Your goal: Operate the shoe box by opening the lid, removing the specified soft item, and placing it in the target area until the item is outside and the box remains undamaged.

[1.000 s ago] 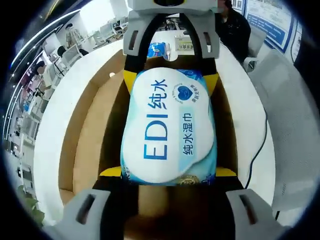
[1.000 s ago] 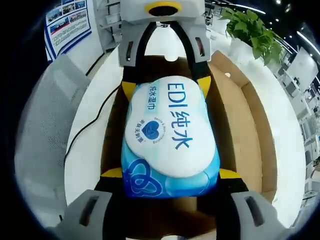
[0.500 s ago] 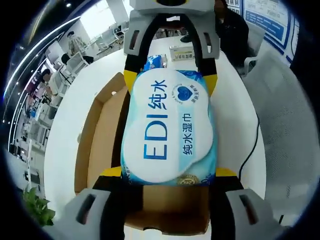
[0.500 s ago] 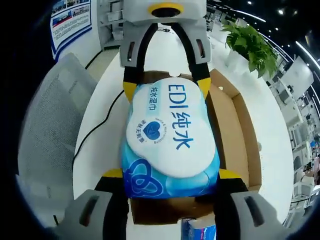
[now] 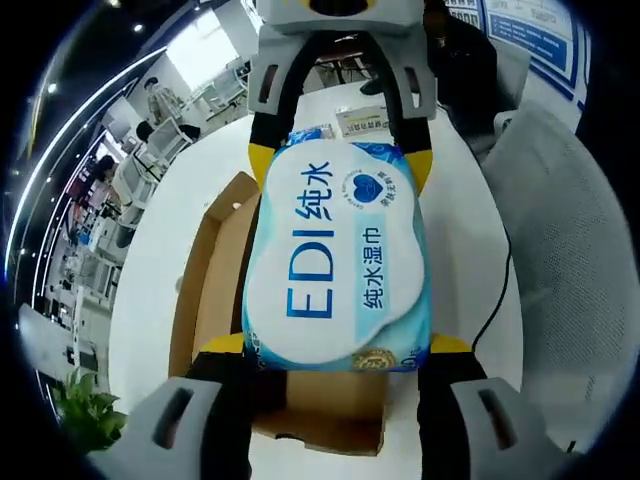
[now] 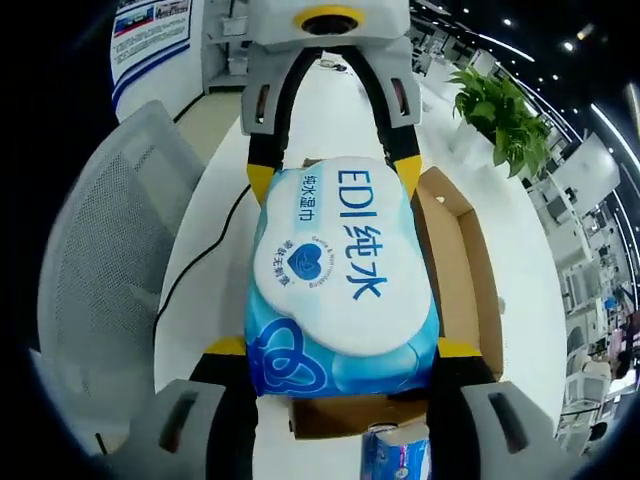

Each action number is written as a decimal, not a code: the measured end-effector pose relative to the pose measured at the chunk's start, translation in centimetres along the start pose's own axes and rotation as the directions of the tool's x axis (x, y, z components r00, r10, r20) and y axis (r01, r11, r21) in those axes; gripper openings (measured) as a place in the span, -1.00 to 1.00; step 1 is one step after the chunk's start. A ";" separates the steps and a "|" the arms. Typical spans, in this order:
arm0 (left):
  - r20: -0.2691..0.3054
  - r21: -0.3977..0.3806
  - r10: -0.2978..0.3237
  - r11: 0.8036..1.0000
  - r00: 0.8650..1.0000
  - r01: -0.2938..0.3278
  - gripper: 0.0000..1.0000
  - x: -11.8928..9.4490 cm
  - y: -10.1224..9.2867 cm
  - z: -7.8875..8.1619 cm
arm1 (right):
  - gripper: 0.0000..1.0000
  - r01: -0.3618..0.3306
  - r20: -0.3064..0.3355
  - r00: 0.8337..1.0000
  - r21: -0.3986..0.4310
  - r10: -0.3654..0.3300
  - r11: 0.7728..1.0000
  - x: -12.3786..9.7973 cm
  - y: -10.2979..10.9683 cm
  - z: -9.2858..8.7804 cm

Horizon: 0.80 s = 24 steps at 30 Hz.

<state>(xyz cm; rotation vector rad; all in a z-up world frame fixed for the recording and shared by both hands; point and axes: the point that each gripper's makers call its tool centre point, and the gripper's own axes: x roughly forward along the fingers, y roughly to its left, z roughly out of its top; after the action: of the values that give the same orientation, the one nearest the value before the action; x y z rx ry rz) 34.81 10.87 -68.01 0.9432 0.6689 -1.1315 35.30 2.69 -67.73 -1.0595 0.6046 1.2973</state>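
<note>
A blue and white pack of wet wipes point(image 5: 340, 260) printed "EDI" hangs in the air above the open cardboard shoe box point(image 5: 215, 270), which stands on a round white table point(image 5: 145, 300). My left gripper point(image 5: 335, 345) is shut on the pack's near end. My right gripper point(image 5: 340, 165) comes in from the top and is shut on the far end. In the right gripper view the same pack point(image 6: 340, 270) is clamped between my right gripper point(image 6: 340, 347) below and my left gripper point(image 6: 335, 175) above, over the box point(image 6: 465, 280).
A second blue wipes pack point(image 6: 395, 455) lies on the table point(image 6: 210, 290) beside the box. A small card point(image 5: 360, 120) stands farther back. A grey mesh chair point(image 6: 100, 270) and a black cable point(image 6: 200, 265) are along the table's side. A potted plant point(image 6: 500, 95) stands beyond.
Both grippers have risen with the pack held between them. The box and table now look smaller and farther below, and the pack is clear of the box.
</note>
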 end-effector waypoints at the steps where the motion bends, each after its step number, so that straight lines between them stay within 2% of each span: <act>1: 0.002 0.004 0.007 1.000 1.000 -0.007 0.31 -0.2 -0.1 0.0 | 0.32 0.006 0.003 1.000 -0.004 -0.006 1.000 -0.2 0.1 0.2; 13: -0.005 0.006 0.028 1.000 1.000 -0.028 0.30 -2.0 -3.7 0.2 | 0.31 0.008 0.019 1.000 -0.028 -0.008 1.000 -1.1 3.6 1.3; 24: 0.012 0.007 0.066 0.998 0.998 -0.066 0.29 -2.7 -6.7 0.7 | 0.30 0.029 0.027 0.999 -0.061 -0.027 0.998 -1.8 6.3 1.3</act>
<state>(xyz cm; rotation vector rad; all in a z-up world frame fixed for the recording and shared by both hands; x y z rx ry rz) 27.56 10.55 -67.28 0.9578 0.6197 -1.0809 28.60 2.52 -67.44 -1.0963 0.5313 1.3105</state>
